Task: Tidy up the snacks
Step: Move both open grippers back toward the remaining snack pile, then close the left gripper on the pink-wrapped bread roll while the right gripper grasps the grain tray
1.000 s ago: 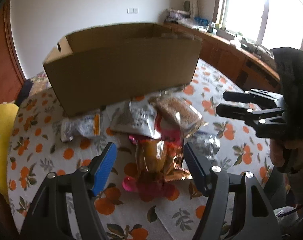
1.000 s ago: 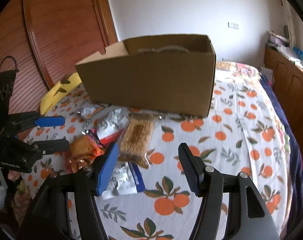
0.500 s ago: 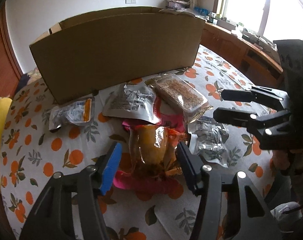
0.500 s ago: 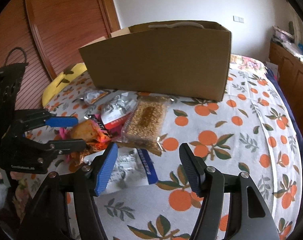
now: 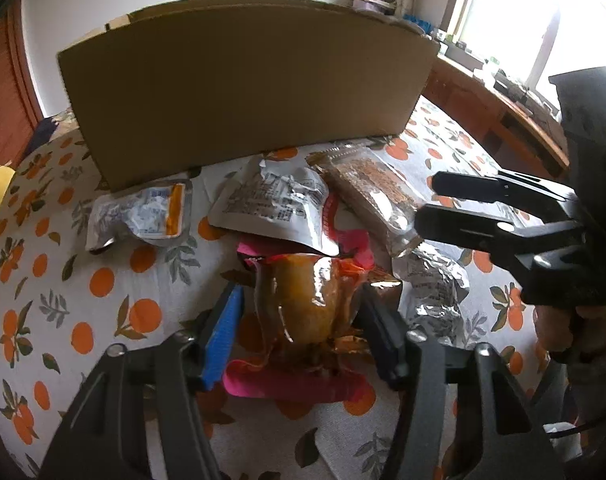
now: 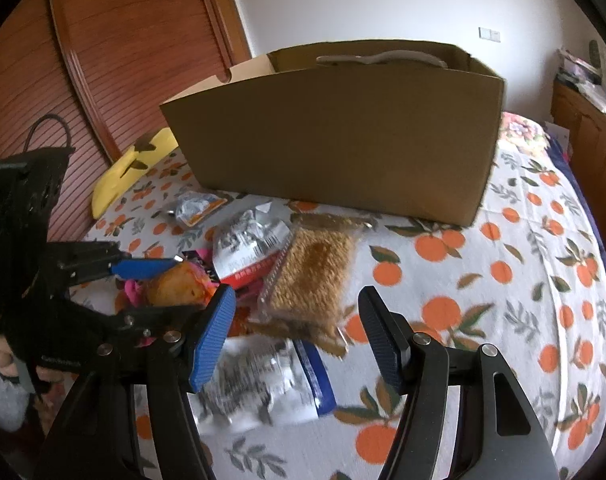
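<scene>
Two hand-held grippers work over a bed spread with an orange-print cloth (image 5: pixel 115 308). We find the left gripper (image 5: pixel 299 320) low at 6 o'clock of its own view, with the orange packet (image 5: pixel 303 304) lying between its fingers on top of a pink wrapper (image 5: pixel 287 386). Its jaws have just been closing around that packet; the blue pad stands close on one side and the dark pad on the other, but we cannot tell whether they press on it. In the right wrist view the same packet (image 6: pixel 179 284) sits at 9 o'clock between those fingers.

The right gripper (image 6: pixel 299 340) stands agape with nothing between its fingers. A silver and blue packet (image 6: pixel 263 384), blurred, lies just below it at 6 o'clock, and the clear pack of brown grain bar (image 6: pixel 315 272) lies beyond it at 12 o'clock.

The cardboard box (image 5: pixel 243 92) stands at 12 o'clock behind all the snacks. Just before it lie a small silver packet with an orange stripe (image 5: pixel 143 216), at 10 o'clock of the left gripper, and a larger silver pouch (image 5: pixel 271 204), whose edge overlaps the pink wrapper.
</scene>
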Demonstrator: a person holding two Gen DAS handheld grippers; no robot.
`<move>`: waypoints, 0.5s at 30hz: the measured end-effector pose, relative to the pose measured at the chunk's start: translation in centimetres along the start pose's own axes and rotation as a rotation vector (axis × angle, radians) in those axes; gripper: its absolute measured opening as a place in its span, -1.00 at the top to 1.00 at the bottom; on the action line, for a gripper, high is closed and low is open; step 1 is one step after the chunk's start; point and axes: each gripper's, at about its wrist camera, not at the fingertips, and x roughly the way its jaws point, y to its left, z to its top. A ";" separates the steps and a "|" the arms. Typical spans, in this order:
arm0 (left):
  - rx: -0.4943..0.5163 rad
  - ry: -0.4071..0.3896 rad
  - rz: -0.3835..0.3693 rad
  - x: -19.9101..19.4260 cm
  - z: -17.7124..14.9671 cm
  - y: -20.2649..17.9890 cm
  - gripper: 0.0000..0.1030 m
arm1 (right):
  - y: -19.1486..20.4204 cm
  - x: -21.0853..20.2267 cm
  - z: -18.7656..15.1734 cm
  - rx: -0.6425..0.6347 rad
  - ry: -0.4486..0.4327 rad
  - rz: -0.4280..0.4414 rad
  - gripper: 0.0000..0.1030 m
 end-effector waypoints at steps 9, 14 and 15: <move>-0.050 -0.006 -0.004 -1.5 -0.8 1.6 0.13 | 0.0 2.9 1.3 -0.001 0.044 -0.040 -0.27; -0.087 0.003 -0.005 -1.9 -1.0 2.8 0.07 | 0.0 4.1 1.3 0.002 0.072 -0.044 -0.27; -0.093 0.006 -0.009 -1.9 -0.9 3.0 0.05 | 0.0 4.3 1.2 -0.002 0.080 -0.047 -0.27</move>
